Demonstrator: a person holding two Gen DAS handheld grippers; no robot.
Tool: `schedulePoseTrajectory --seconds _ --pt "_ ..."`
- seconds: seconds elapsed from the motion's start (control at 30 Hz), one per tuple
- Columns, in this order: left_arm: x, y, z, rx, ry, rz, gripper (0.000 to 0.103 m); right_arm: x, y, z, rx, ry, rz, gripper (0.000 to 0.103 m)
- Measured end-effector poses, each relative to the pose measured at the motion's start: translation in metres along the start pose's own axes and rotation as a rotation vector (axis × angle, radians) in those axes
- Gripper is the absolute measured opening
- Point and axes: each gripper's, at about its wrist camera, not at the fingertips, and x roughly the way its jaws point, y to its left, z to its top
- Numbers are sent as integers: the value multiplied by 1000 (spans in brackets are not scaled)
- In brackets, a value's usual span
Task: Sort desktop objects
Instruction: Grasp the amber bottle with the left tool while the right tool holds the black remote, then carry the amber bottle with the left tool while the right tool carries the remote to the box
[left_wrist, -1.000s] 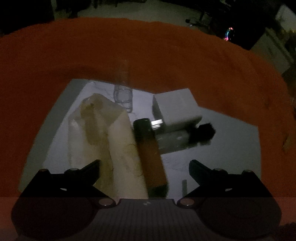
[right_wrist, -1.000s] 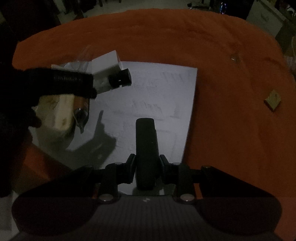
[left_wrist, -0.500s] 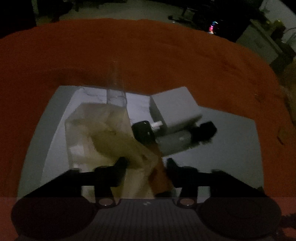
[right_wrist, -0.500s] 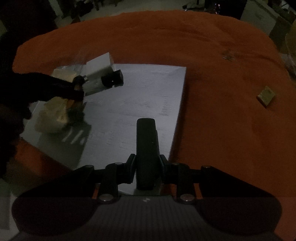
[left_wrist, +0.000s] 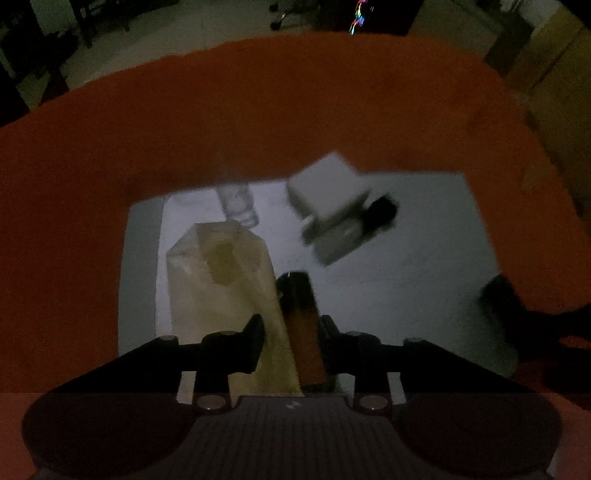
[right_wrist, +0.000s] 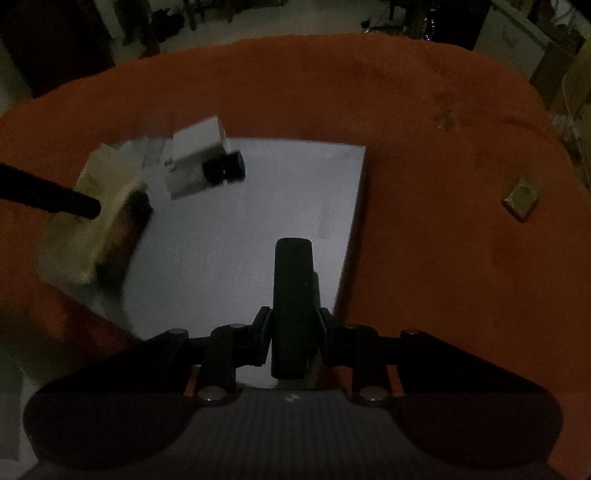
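Overall exposure: very dim in both views; colours muted, dark parts nearly black.
Brightest area: the pale sheet (right_wrist: 258, 206), a dull grey-blue.
Orange cloth (left_wrist: 258, 110): evenly lit, grainy, no glare.
Motion blur: white block (left_wrist: 325, 184) and dark-capped item (left_wrist: 380, 214) smeared in the left view; wrapped bundle (right_wrist: 92, 221) soft-edged in the right view.
Distortion: strong fisheye curvature; table edge bows, corners vignetted.
Background: dark, with one small multicoloured light (left_wrist: 356, 18).
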Motion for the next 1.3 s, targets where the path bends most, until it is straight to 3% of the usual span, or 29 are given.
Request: schedulePoseTrajectory --seconds 0.1,0.23,0.3,0.37,0.43,0.5,0.63,0.7,0.83,0.87,0.9,0.97,1.1,1.3 --pt "-8 -5 0 -21 -21 -44 32 -4 -1 7 31 -14 23 28" --pt "-9 -17 -5 -25 -35 102 38 -7 2 10 39 -23 35 28" --pt "-13 -21 -5 -20 -66 97 41 -7 4 9 35 -21 28 28" --pt "-15 -25 -6 -7 -83 83 52 -4 6 9 29 -14 24 28" --pt "-8 -26 -9 -14 -71 56 51 -2 7 8 30 -7 20 28" --pt "7 -25 -15 -12 -48 45 49 -2 9 8 34 -11 29 28" --pt "41 -16 -27 -38 -3 90 45 -4 13 8 39 -23 67 28" --pt "50 -14 -28 -51 4 46 45 -5 16 9 33 -28 85 28" --pt "50 -7 -22 -107 -33 33 45 -9 20 11 39 -36 108 28" --pt "53 -6 -23 -113 -35 21 40 -12 21 12 40 -48 106 28" --pt "56 -5 -24 -119 -36 9 28 -15 21 12 43 -64 101 28" --pt "57 -4 -25 -125 -31 -16 21 -21 19 14 66 -80 112 28" --pt "47 -16 -27 -44 -74 12 21 -34 9 16 123 -97 139 28" --pt "21 -27 -23 -17 -80 -21 21 -46 0 16 147 -103 132 28"
